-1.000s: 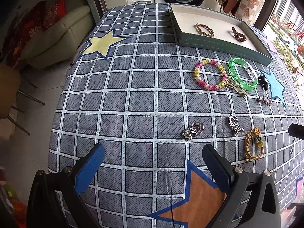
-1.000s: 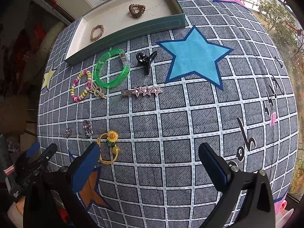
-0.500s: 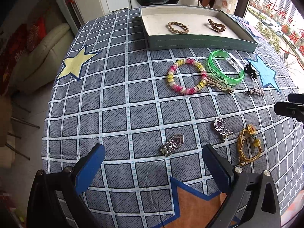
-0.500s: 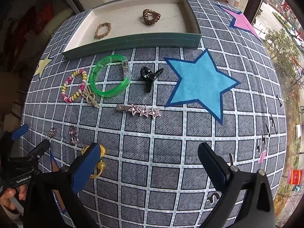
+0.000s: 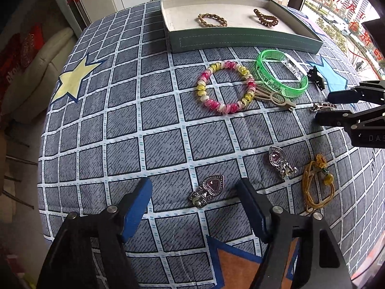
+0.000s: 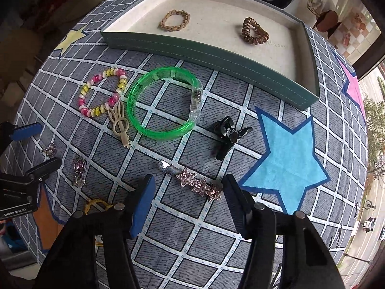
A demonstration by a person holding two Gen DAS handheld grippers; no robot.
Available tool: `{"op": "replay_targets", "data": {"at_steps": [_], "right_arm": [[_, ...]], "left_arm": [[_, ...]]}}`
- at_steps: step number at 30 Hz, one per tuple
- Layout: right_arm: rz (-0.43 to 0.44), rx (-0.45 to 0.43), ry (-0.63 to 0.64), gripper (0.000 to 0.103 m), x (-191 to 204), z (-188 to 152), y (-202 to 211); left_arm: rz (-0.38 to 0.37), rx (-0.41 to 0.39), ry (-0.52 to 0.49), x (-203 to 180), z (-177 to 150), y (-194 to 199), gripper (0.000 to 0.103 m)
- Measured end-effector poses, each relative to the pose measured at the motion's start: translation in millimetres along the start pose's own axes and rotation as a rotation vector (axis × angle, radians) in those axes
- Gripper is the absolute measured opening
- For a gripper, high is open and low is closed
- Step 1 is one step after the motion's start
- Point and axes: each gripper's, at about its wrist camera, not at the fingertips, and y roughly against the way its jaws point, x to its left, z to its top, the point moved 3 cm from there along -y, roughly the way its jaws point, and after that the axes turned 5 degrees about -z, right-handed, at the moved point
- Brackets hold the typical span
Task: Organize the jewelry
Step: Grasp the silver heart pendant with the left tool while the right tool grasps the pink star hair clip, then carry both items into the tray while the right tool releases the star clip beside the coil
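Checked grey cloth with felt stars holds scattered jewelry near a green tray (image 6: 216,55).
Left gripper (image 5: 195,190), jaws narrowing but apart, straddles a heart earring (image 5: 208,190); right gripper (image 6: 187,187) likewise closes around the sparkly star hair clip (image 6: 192,181). Small, flat metal could slip from the pads.

A grey checked cloth (image 5: 154,144) with coloured stars is covering the surface. Lying on it are a green tray (image 6: 216,55), a pink-and-yellow bead bracelet (image 5: 226,86), a green bangle (image 6: 163,106), a beige clip (image 6: 120,125), a black claw clip (image 6: 226,137), a star barrette (image 6: 195,183), two heart pendants, possibly earrings (image 5: 209,190), and a yellow cord (image 5: 317,183).
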Motion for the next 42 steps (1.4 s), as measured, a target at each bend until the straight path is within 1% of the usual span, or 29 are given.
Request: {"op": "replay_targets", "data": {"at_steps": [2,5,7,8,9,10,11,14,20,26,30,31,35,42], "right_arm": [[-0.007,-0.008,0.028,0.057,4,4,-1],[-0.002,-0.007,0.045,0.049,8,6,0],[-0.002,-0.007,0.058,0.04,12,7,1],[-0.001,-0.005,0.062,0.038,14,8,2],[-0.006,-0.003,0.063,0.035,16,8,2],[0.0,-0.002,0.063,0.023,19,8,2],[0.006,-0.002,0.06,0.021,21,8,3],[0.001,-0.002,0.056,0.021,26,7,6],[0.054,-0.003,-0.009,0.021,26,-8,15],[0.121,-0.013,-0.106,0.021,-2,-29,31],[0.17,-0.022,-0.17,0.021,-11,-28,39],[0.18,-0.025,-0.183,0.021,-18,-32,44],[0.214,-0.044,-0.227,0.021,-26,-26,54],[0.265,-0.099,-0.311,0.021,-46,-1,71]], "left_arm": [[-0.022,0.0,0.008,0,-1,0,0.079],[-0.034,-0.009,-0.008,-3,-1,1,0.067],[-0.042,-0.016,-0.027,-7,-2,3,0.044],[-0.044,-0.016,-0.035,-10,-2,4,0.04],[-0.043,-0.016,-0.039,-13,-2,4,0.032],[-0.041,-0.016,-0.04,-15,-1,4,0.032],[-0.041,-0.016,-0.038,-17,-1,4,0.032],[-0.054,-0.014,-0.013,-15,0,5,0.032],[-0.072,-0.02,0.035,-3,0,16,0.032],[-0.084,-0.051,0.049,-1,9,32,0.032],[-0.097,-0.076,0.061,-3,19,42,0.032],[-0.1,-0.082,0.063,-4,22,44,0.032],[-0.111,-0.105,0.067,-6,33,51,0.032],[-0.14,-0.15,0.097,-8,61,65,0.032]]}}
